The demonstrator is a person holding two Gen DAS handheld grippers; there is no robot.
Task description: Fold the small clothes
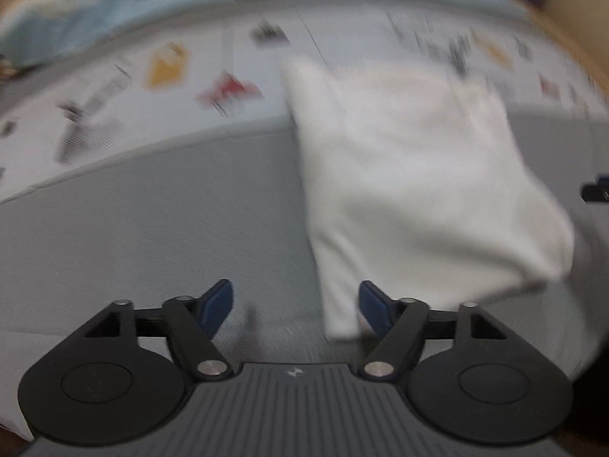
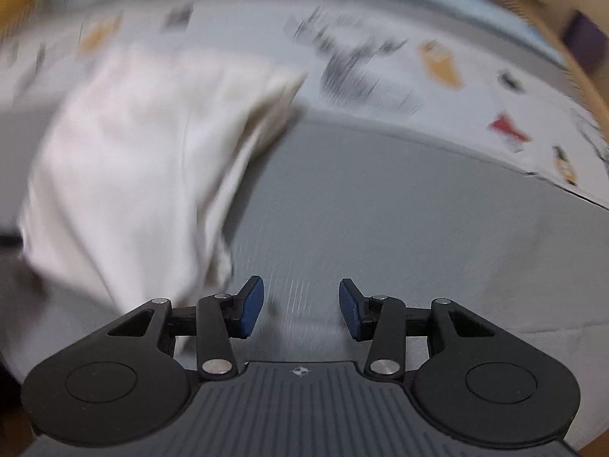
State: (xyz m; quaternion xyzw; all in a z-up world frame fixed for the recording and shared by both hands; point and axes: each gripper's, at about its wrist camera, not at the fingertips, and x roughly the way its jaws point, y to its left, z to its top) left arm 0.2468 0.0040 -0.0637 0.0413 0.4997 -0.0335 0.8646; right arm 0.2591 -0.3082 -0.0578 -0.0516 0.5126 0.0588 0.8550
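Nearest you, your left gripper (image 1: 296, 306) stands wide with nothing clamped; the near corner of the one white folded cloth garment (image 1: 411, 190) lies just inside its right blue pad, not pinched as far as the blur allows. Your right gripper (image 2: 301, 309) is spread about half-wide and empty over the plain grey sheet (image 2: 380, 221). From the right gripper the garment (image 2: 137, 167) lies off to the left and ahead; from the left gripper, ahead and right. Its long axis runs away from you, toward the printed pale cloth with yellow and red figures (image 1: 171, 76). I judge the left hand nearer for regrasping. Count: one garment, two grippers.
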